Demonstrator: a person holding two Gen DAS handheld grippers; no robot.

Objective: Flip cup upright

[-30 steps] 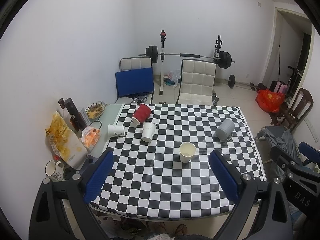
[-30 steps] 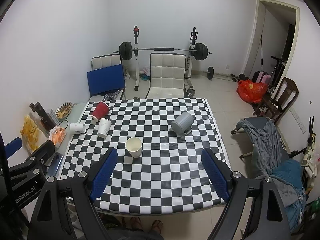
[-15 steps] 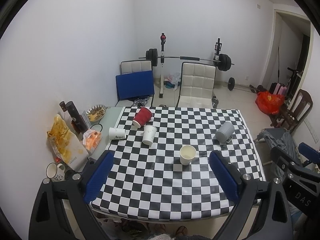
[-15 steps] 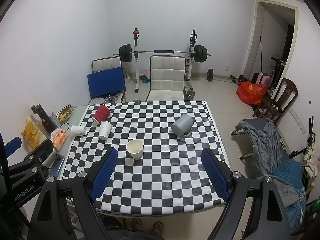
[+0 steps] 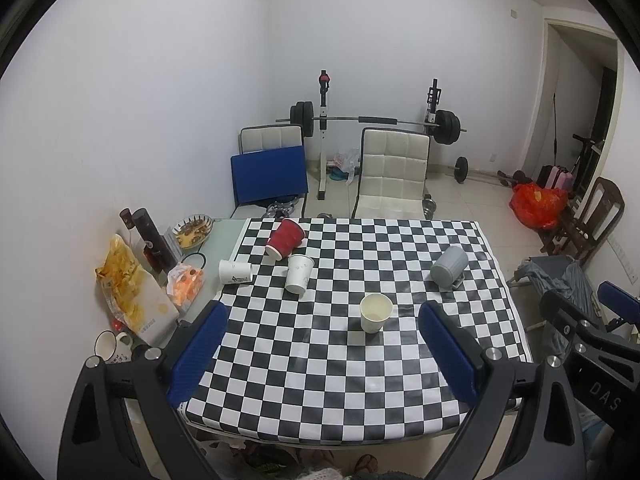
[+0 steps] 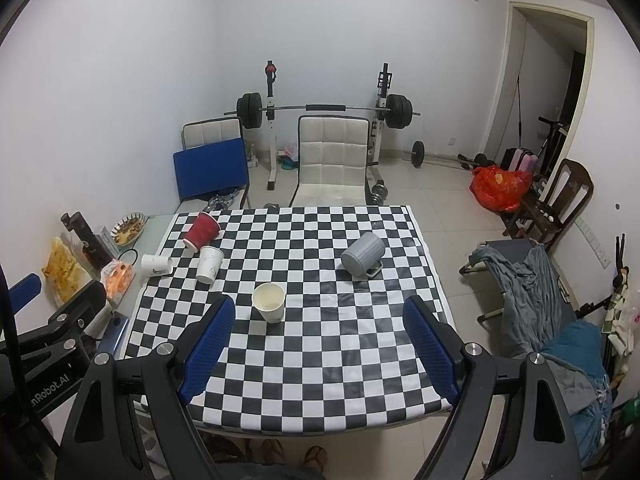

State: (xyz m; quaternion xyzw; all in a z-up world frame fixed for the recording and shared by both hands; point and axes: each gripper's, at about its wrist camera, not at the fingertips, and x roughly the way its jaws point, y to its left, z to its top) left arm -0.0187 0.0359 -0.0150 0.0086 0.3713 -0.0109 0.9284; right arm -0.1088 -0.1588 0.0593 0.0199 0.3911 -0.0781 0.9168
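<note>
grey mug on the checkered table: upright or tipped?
Tipped. The grey mug lies on its side on the checkered table, base toward the camera, handle against the cloth.

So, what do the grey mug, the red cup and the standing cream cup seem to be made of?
Grey mug: probably matte ceramic or plastic; ribbed wall, thick handle, no shine.
Red cup: likely thin glossy plastic or coated paper; pale rim, bright red skin.
Cream cup: probably paper; thin rolled rim, dull cream surface.
</note>
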